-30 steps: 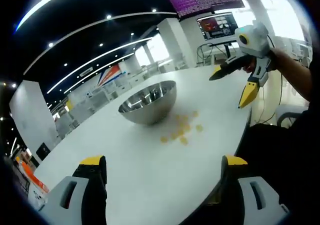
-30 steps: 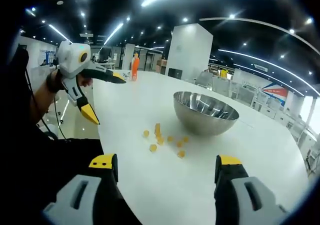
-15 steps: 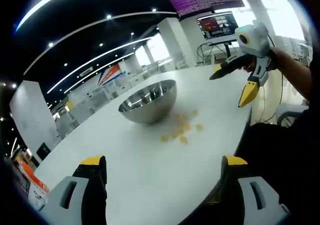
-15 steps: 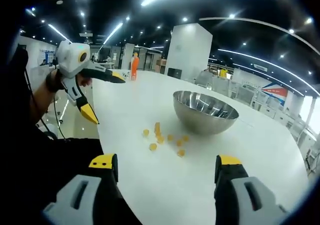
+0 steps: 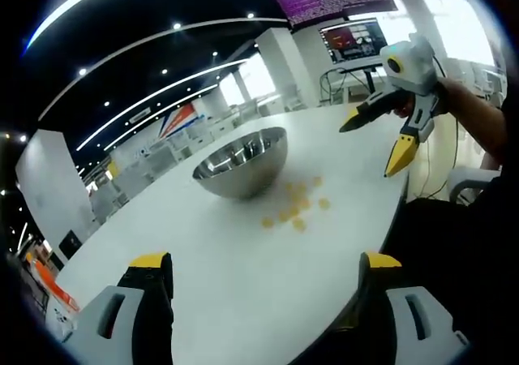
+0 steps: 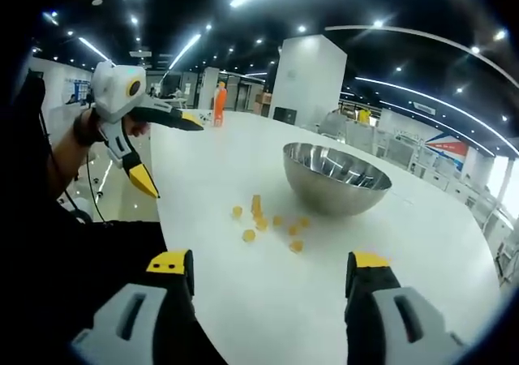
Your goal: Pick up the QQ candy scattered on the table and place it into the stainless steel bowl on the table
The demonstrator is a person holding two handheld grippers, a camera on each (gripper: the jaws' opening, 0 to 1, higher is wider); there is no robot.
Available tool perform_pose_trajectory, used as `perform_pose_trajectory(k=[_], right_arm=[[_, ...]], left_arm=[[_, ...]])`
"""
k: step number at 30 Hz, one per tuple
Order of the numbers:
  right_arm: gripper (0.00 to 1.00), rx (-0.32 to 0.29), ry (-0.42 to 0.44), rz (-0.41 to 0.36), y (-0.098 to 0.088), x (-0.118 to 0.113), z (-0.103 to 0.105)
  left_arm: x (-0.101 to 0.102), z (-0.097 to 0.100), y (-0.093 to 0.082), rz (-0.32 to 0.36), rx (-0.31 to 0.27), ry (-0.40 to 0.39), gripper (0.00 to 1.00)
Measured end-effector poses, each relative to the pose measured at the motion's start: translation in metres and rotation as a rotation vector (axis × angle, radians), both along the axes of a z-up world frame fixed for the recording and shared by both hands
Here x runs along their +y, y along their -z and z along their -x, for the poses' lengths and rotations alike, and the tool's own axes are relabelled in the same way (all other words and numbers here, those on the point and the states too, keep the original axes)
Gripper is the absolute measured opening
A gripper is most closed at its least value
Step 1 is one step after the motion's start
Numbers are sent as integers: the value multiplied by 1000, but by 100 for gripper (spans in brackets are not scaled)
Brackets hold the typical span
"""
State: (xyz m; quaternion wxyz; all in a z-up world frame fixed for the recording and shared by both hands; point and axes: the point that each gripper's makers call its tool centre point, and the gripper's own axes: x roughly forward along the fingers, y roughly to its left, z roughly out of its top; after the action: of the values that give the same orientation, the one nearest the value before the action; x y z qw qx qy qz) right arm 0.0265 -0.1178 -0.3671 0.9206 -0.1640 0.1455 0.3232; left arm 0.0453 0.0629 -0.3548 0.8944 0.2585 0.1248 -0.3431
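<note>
A stainless steel bowl (image 5: 241, 164) (image 6: 336, 178) stands on the white round table (image 5: 243, 259) (image 6: 268, 292). Several small yellow QQ candies (image 5: 294, 208) (image 6: 268, 223) lie scattered beside it, on the side nearer me. My left gripper (image 5: 263, 269) is held above the near table edge, jaws wide open and empty; from the right gripper view it hangs open at the left (image 6: 170, 154). My right gripper (image 6: 268, 268) is likewise open and empty, and appears open at the upper right of the left gripper view (image 5: 377, 142), held by a hand past the table edge.
A person's dark sleeve and body (image 5: 478, 219) (image 6: 57, 243) stand at the table's edge. Monitors (image 5: 353, 40) hang behind. A white pillar (image 6: 304, 81) and desks lie in the background; an orange figure (image 6: 220, 105) stands far off.
Both views have shifted very slightly; the bowl and candies lie as before and both grippers stay open.
</note>
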Motion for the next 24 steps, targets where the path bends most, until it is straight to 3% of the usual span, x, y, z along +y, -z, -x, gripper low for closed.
perform_pose_trajectory(k=[4, 9, 13, 24], right_arm=[[66, -2, 7, 2, 0, 1, -4], [52, -49, 71, 5, -4, -7, -25], [48, -33, 79, 2, -2, -7, -36], [37, -1, 72, 31, 12, 4, -67]], left_arm=[[-2, -1, 0, 1, -1, 6, 95], [-5, 1, -1, 15, 2, 17, 95], [-8, 5, -5, 62, 20, 28, 95], [-9, 6, -6, 42, 13, 35, 95]])
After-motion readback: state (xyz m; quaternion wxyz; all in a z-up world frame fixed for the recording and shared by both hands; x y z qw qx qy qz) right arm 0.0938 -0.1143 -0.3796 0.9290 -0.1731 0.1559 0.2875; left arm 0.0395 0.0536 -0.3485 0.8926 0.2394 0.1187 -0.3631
